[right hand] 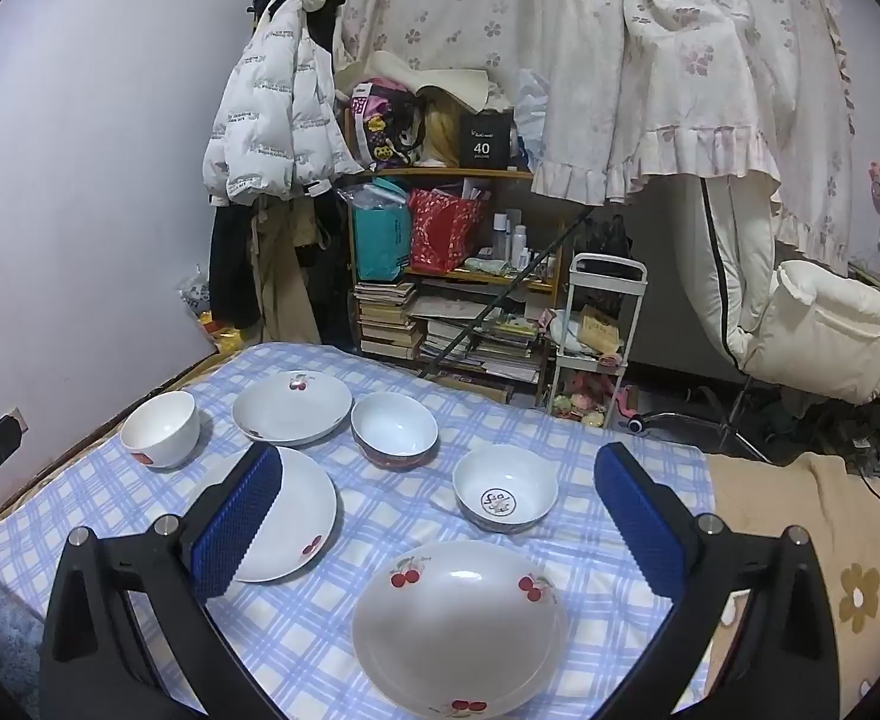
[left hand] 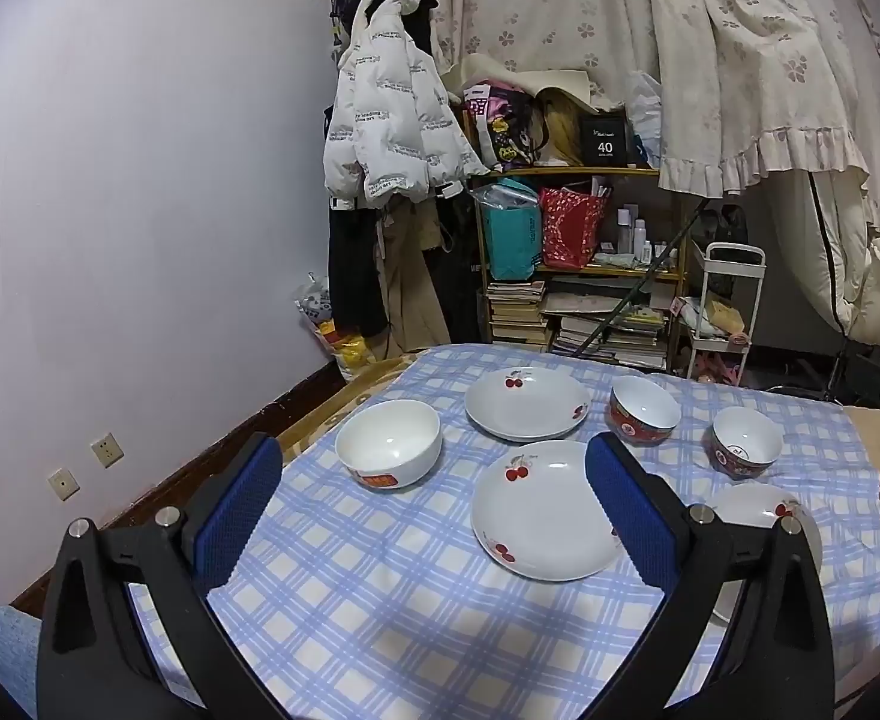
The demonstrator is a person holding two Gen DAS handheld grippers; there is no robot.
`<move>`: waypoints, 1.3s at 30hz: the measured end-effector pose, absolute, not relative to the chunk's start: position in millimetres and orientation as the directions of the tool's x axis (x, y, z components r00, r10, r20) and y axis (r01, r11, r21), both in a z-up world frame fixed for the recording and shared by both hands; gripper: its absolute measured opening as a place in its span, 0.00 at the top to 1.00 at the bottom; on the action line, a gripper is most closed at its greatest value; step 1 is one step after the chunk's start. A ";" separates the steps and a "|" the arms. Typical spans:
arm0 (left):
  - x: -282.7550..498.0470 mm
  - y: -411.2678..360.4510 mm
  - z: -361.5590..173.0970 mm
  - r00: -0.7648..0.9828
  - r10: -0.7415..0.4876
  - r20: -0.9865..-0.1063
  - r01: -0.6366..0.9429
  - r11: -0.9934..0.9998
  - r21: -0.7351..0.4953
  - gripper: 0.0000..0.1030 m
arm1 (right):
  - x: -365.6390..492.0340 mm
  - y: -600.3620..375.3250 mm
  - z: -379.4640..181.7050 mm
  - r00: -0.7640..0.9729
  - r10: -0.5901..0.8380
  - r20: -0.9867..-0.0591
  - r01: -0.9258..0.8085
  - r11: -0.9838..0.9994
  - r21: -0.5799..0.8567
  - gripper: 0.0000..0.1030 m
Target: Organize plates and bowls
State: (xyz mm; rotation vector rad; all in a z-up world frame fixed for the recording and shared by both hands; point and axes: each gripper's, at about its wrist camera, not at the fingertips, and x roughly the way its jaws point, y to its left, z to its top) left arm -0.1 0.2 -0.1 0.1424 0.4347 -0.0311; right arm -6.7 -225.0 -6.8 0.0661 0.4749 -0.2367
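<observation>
Six dishes lie apart on the checked cloth, nothing stacked yet, so the sorting looks barely begun. At the left edge stands a plain white bowl; beside it the far plate sits toward the back edge, with the middle plate nearer. Then comes the red-sided bowl, then the bowl with a round mark, and the near plate by the front edge.

The left gripper hangs above the cloth with its jaws wide apart, holding nothing. The right gripper, equally spread and empty, frames the near plate, probably lining up for a first pick.
</observation>
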 end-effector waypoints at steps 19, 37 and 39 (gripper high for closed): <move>-2.7 1.0 -1.1 0.908 0.002 -0.419 0.057 0.990 0.128 0.03 | -5.9 -225.6 -7.0 0.862 -0.208 -0.463 0.240 0.971 0.010 0.00; -1.5 0.9 -0.6 0.905 -0.001 -0.425 0.060 0.990 0.126 0.03 | -5.1 -224.3 -8.4 0.861 -0.207 -0.465 0.238 0.971 0.009 0.00; -1.8 0.7 -0.6 0.907 0.005 -0.421 0.055 0.990 0.130 0.03 | -5.1 -224.4 -8.4 0.860 -0.207 -0.466 0.238 0.971 0.008 0.00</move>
